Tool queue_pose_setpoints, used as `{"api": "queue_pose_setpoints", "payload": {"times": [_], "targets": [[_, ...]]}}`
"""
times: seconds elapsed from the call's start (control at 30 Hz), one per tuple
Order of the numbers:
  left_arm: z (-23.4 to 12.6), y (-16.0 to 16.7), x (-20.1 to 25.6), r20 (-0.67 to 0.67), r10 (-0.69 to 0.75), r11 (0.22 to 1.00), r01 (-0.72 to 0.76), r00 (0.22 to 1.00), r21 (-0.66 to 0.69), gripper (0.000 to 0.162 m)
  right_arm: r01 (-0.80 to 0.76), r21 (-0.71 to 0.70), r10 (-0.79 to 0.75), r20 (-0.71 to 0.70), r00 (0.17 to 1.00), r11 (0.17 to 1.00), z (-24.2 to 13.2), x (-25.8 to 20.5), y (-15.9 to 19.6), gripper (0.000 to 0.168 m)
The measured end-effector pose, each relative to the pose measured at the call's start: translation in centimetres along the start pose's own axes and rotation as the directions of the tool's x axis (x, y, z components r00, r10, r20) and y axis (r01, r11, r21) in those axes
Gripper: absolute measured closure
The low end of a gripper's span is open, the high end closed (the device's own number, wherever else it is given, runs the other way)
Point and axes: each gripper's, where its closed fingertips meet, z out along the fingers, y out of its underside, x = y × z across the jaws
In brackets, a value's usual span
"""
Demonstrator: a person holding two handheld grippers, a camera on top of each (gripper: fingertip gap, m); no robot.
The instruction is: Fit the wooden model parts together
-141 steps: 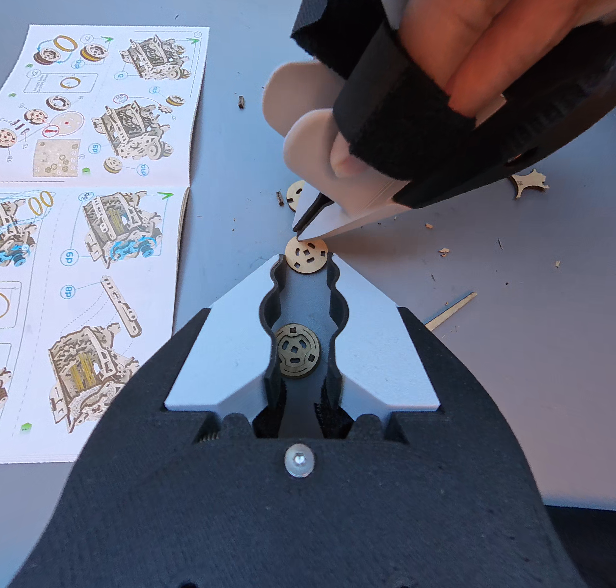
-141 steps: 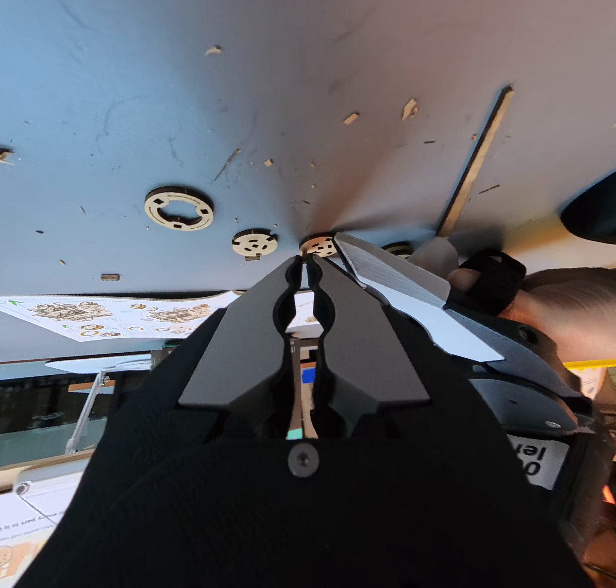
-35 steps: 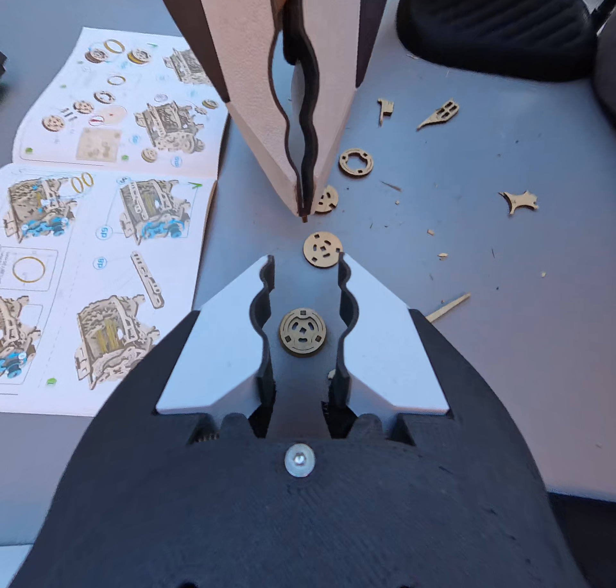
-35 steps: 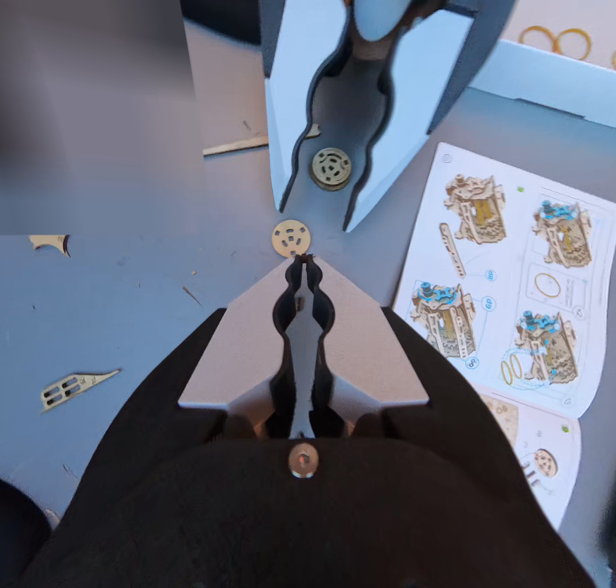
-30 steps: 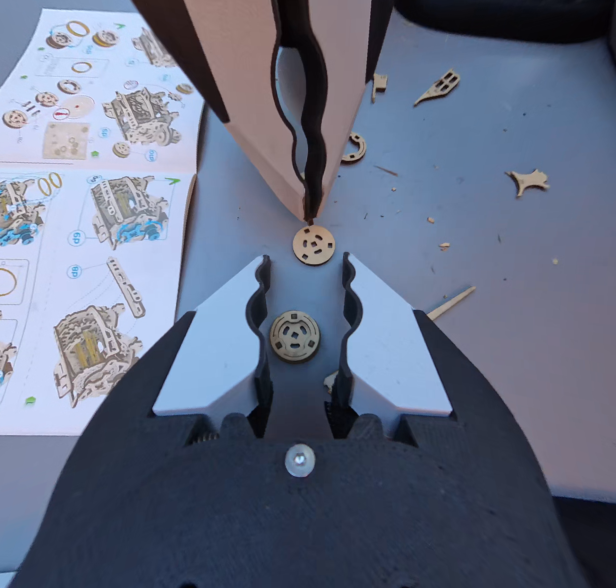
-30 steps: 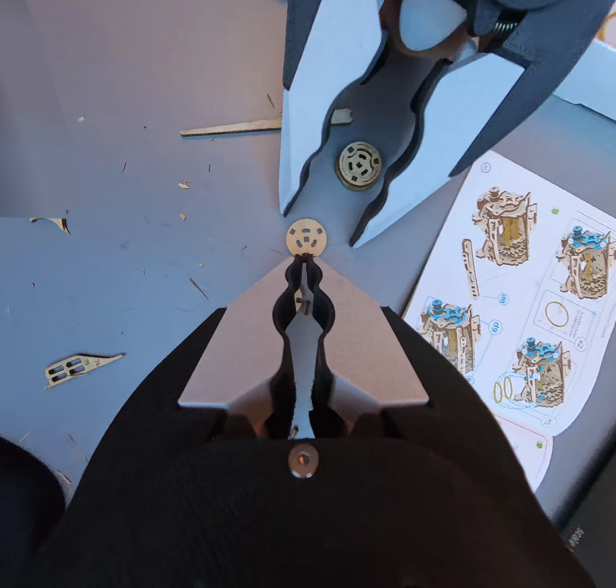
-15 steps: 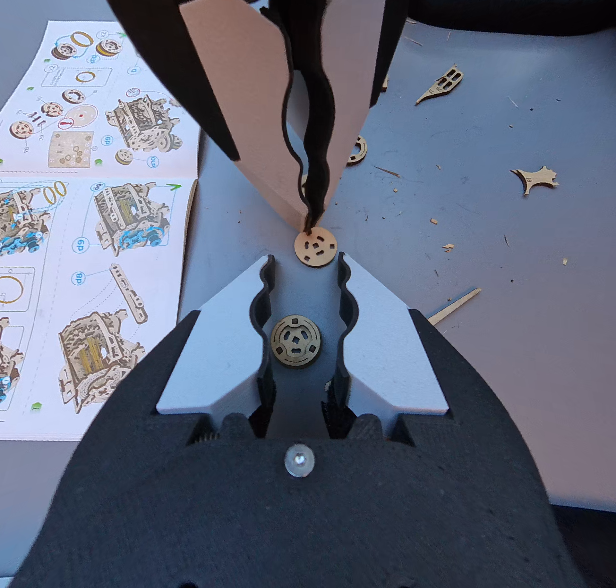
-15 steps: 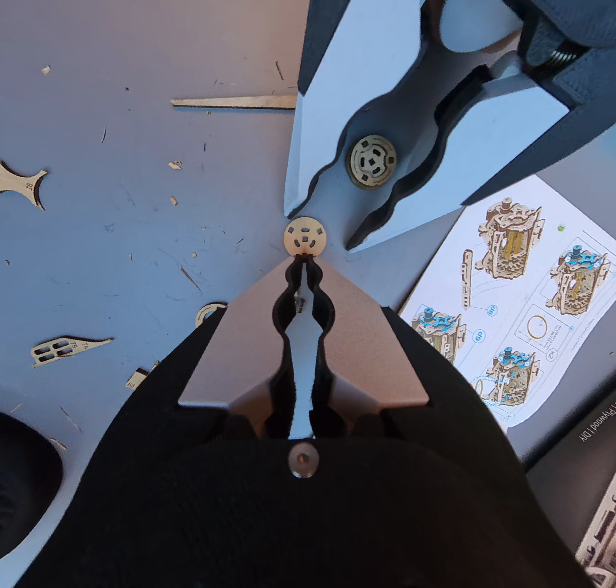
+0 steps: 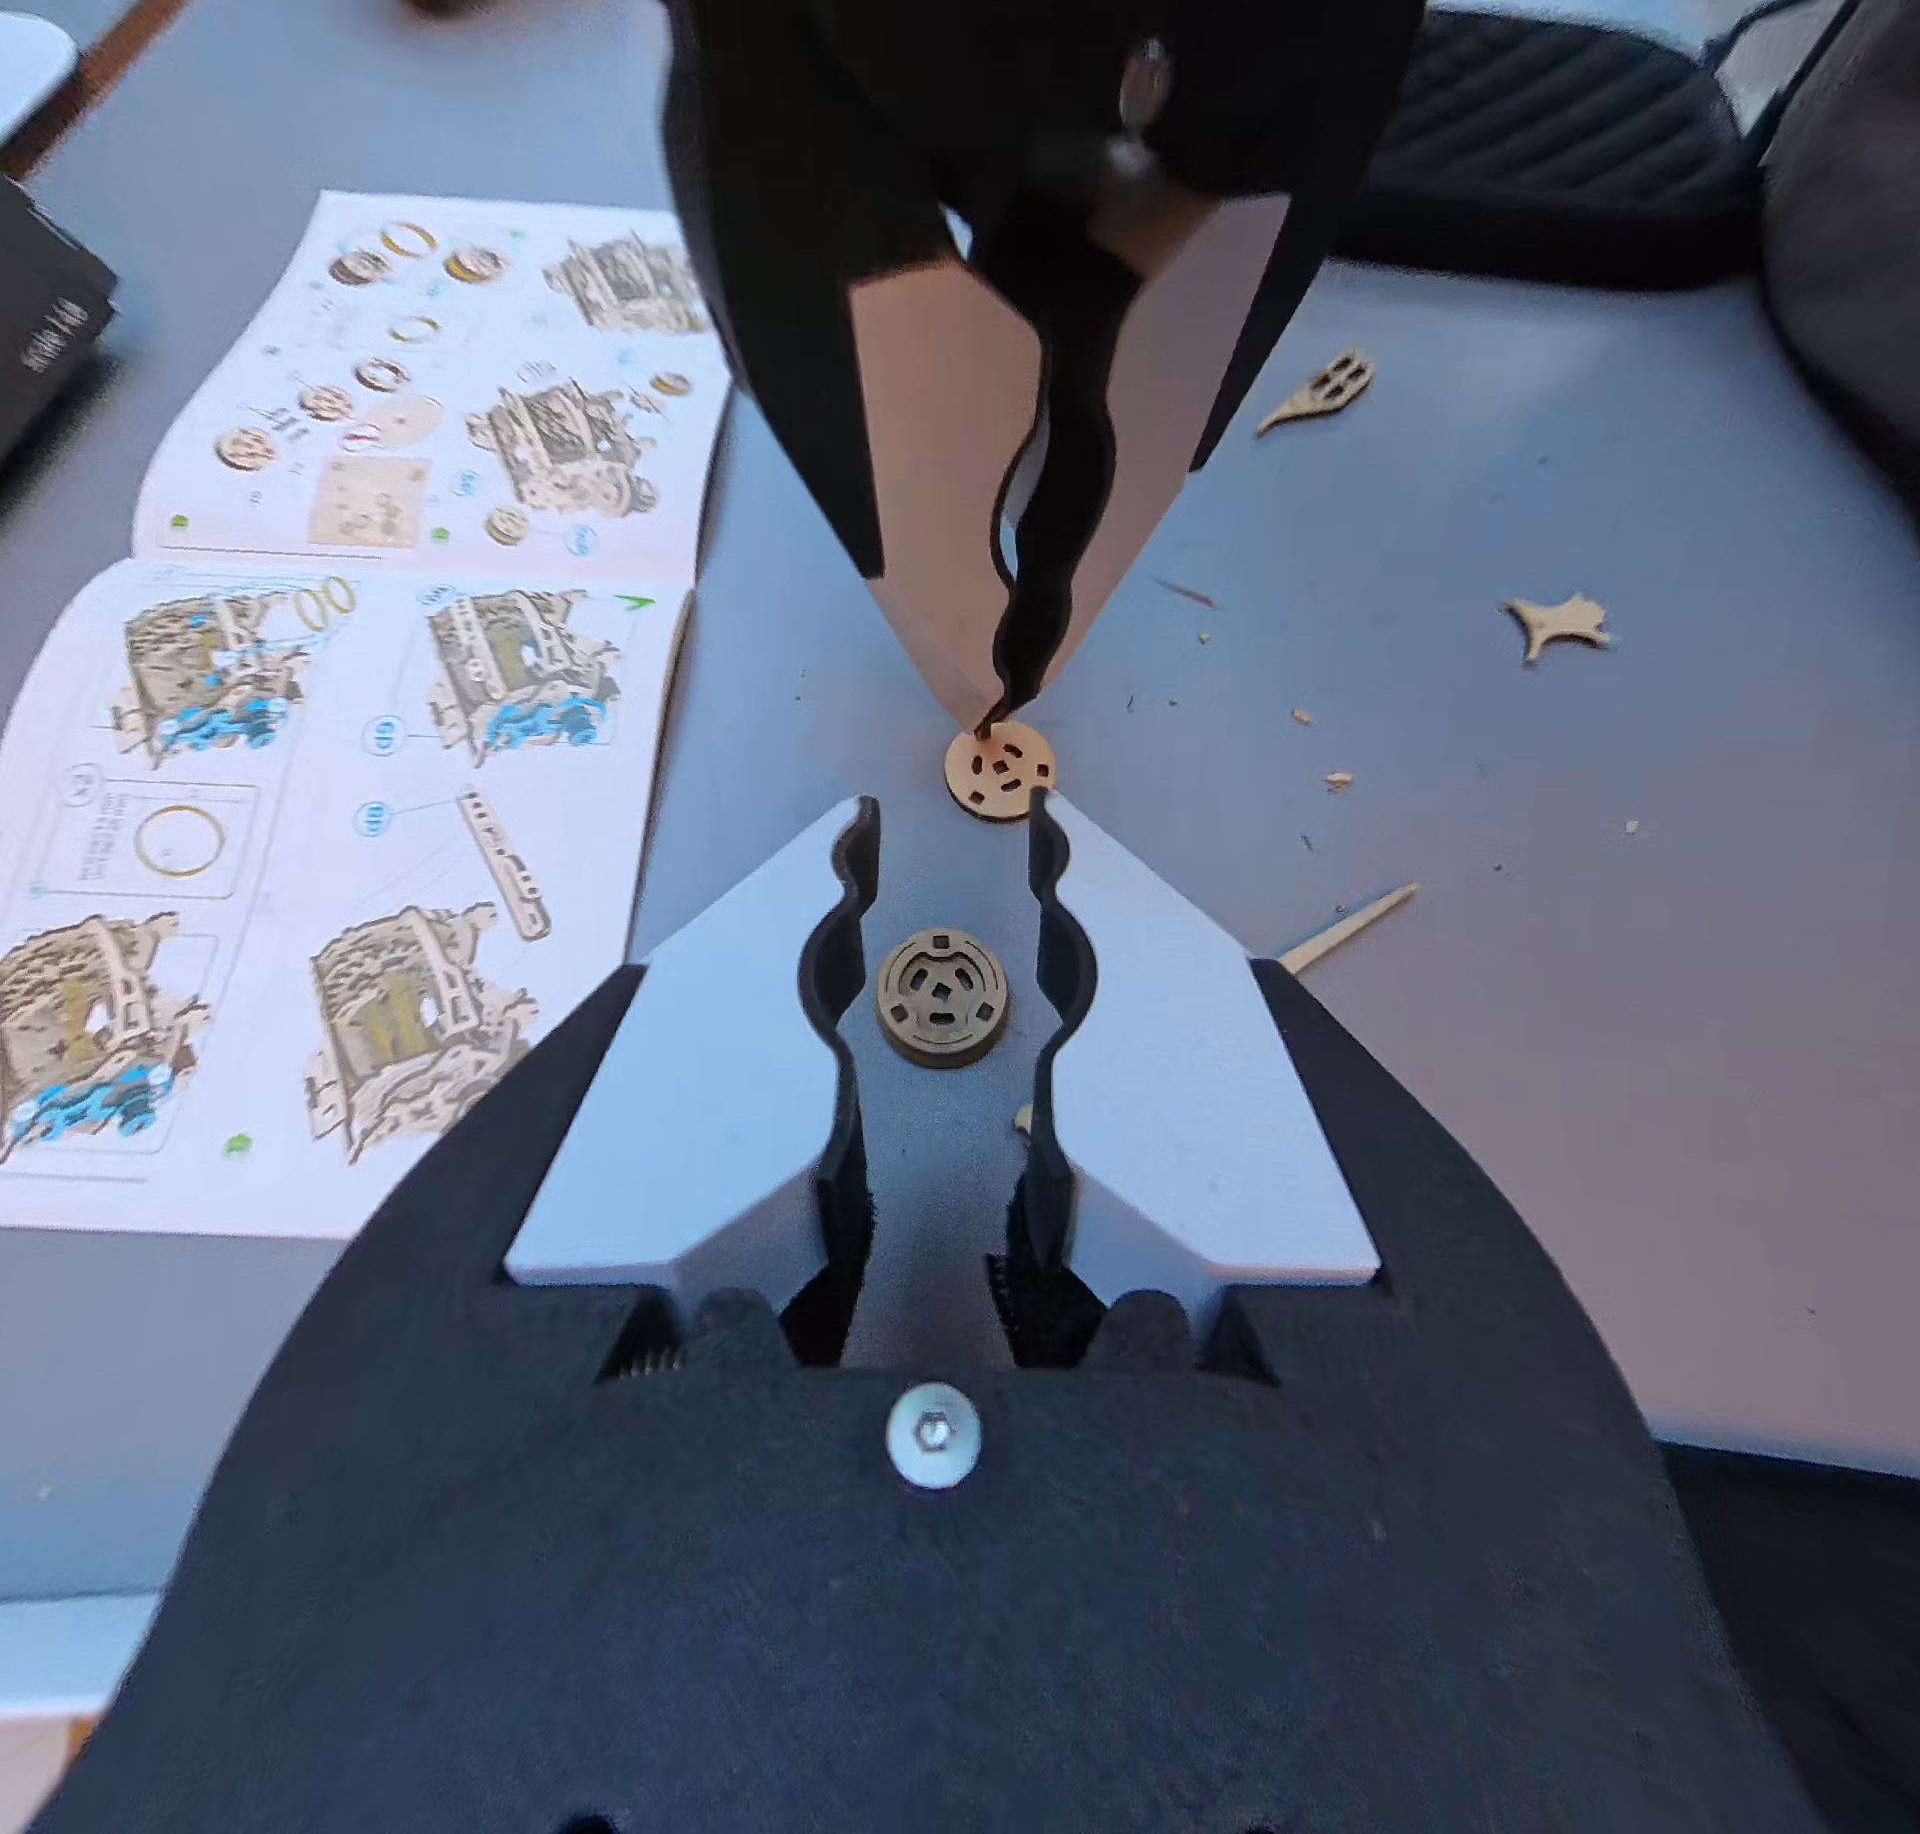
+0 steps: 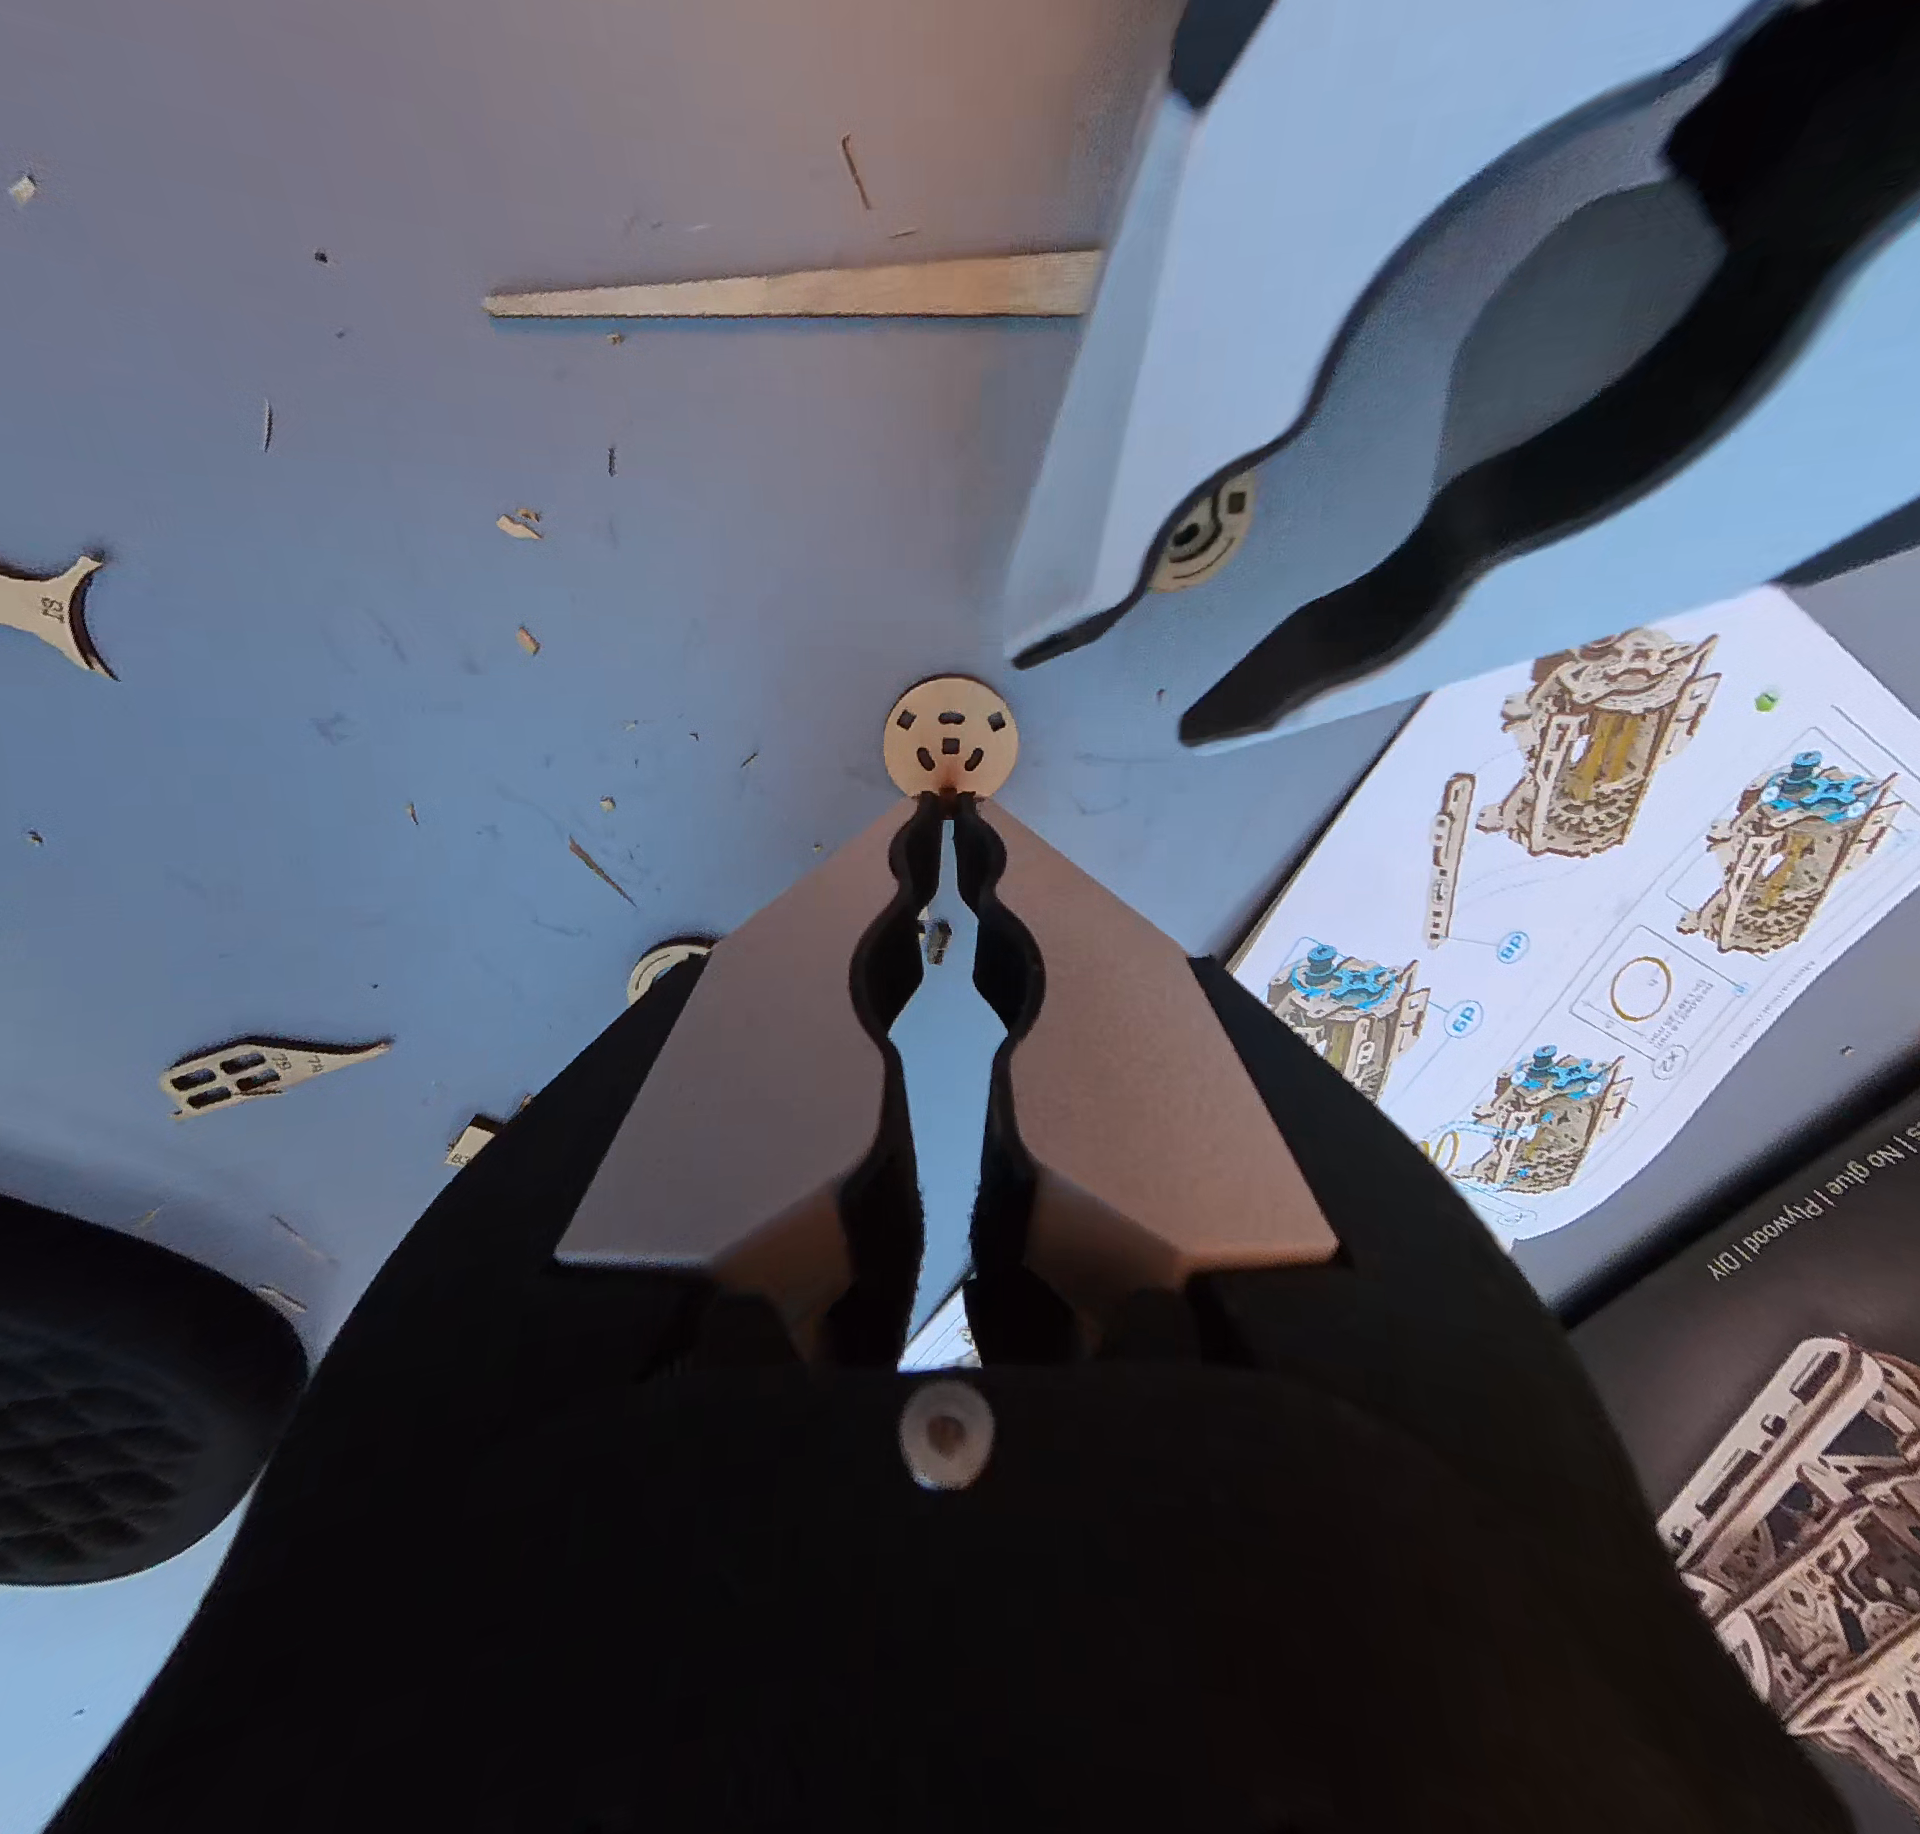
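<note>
Between the spread fingers of the left gripper (image 9: pixel 951 813), a dark slotted wheel (image 9: pixel 941 997) is lying flat on the grey table (image 9: pixel 1558 953). Just ahead, the right gripper (image 10: pixel 948 797), nearly clenched, is pinching something tiny at the pale disc's (image 10: pixel 950 738) rim. An instruction sheet (image 9: pixel 343 704) and wood scraps (image 9: pixel 1555 626) are lying alongside.

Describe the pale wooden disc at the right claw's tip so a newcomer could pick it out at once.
Start at the open instruction booklet on the grey table and move right to where the two claws meet. The pale, flat round wooden disc lies at the tip of the right claw. Unlike the darker, thicker ringed wooden disc between the left claw's fingers, it has only small cut-outs.
</note>
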Motion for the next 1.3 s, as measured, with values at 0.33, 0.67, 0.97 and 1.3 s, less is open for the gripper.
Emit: {"api": "queue_pose_setpoints", "payload": {"times": [0.33, 0.67, 0.97, 1.3], "targets": [[-3.0, 0.7, -2.1, 0.106, -0.041, 0.999, 0.04, 0.993, 0.017, 0.136, 0.025, -0.13, -0.023, 0.019, 1.0, 0.991, 0.1, 0.0, 0.0, 0.167], [-4.5, 0.2, -3.4, 0.163, -0.077, 0.995, 0.064, 0.984, 0.079, 0.138, -0.029, -0.193, 0.035, 0.031, 0.999, 0.981, 0.2, 0.0, -0.1, 0.167], [-3.8, 0.3, -2.9, 0.151, -0.057, 0.997, 0.049, 0.987, 0.052, 0.139, -0.073, -0.081, 0.075, 0.018, 0.997, 0.994, 0.2, -0.1, -0.1, 0.167], [-3.7, 0.3, -2.9, 0.151, -0.054, 0.998, 0.047, 0.987, 0.048, 0.139, -0.093, 0.043, 0.093, -0.012, 0.996, 0.995, 0.1, -0.1, -0.1, 0.167]]}}
